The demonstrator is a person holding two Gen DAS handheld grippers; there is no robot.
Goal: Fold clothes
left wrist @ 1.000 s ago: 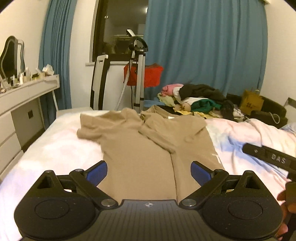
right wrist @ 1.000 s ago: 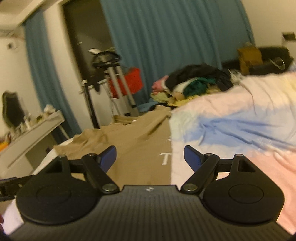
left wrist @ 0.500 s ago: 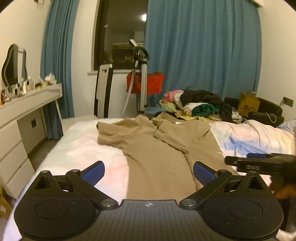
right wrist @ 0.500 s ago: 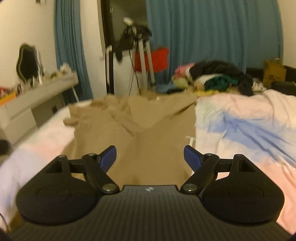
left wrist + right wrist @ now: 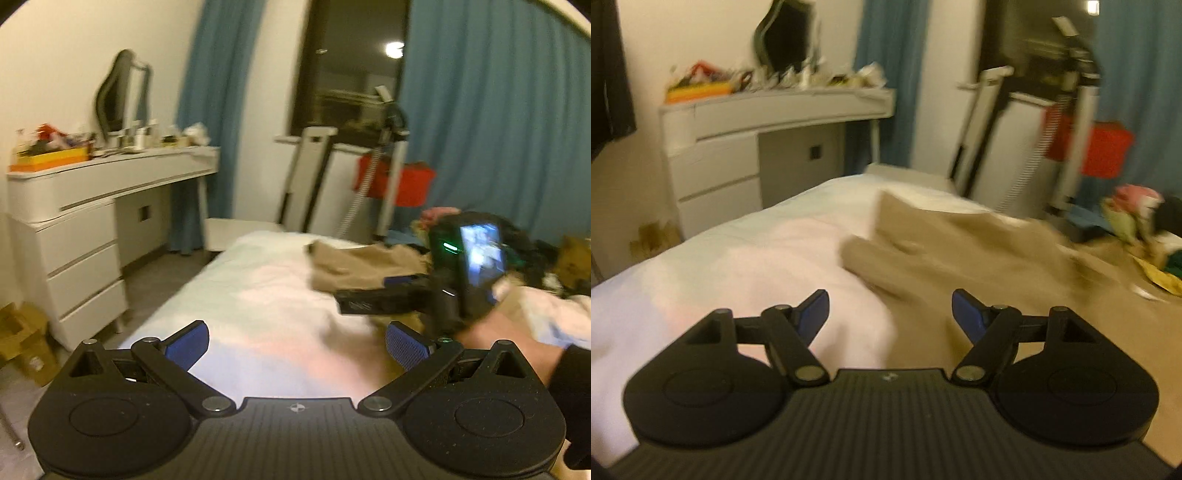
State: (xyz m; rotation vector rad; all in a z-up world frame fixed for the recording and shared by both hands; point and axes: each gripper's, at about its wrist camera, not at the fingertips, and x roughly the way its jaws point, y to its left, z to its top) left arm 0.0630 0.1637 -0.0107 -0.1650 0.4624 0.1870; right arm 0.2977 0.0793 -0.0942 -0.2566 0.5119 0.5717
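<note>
A tan shirt (image 5: 979,258) lies spread on the bed, its left sleeve (image 5: 886,229) nearest the bed's left part. My right gripper (image 5: 890,314) is open and empty, held just above the shirt's left edge. My left gripper (image 5: 295,343) is open and empty over the bare pale sheet (image 5: 266,295), left of the shirt (image 5: 354,266). The right gripper also shows in the left wrist view (image 5: 376,295), its body and lit screen in front of the shirt.
A white dresser (image 5: 85,221) with clutter and a mirror stands left of the bed. A pile of clothes (image 5: 1137,225) lies at the far right. A stand with a red item (image 5: 391,181) and blue curtains are behind. Cardboard boxes (image 5: 22,339) sit on the floor.
Both grippers have swung to the left. The left one now faces the bare sheet and dresser. The right one has moved across to the shirt's left sleeve side.
</note>
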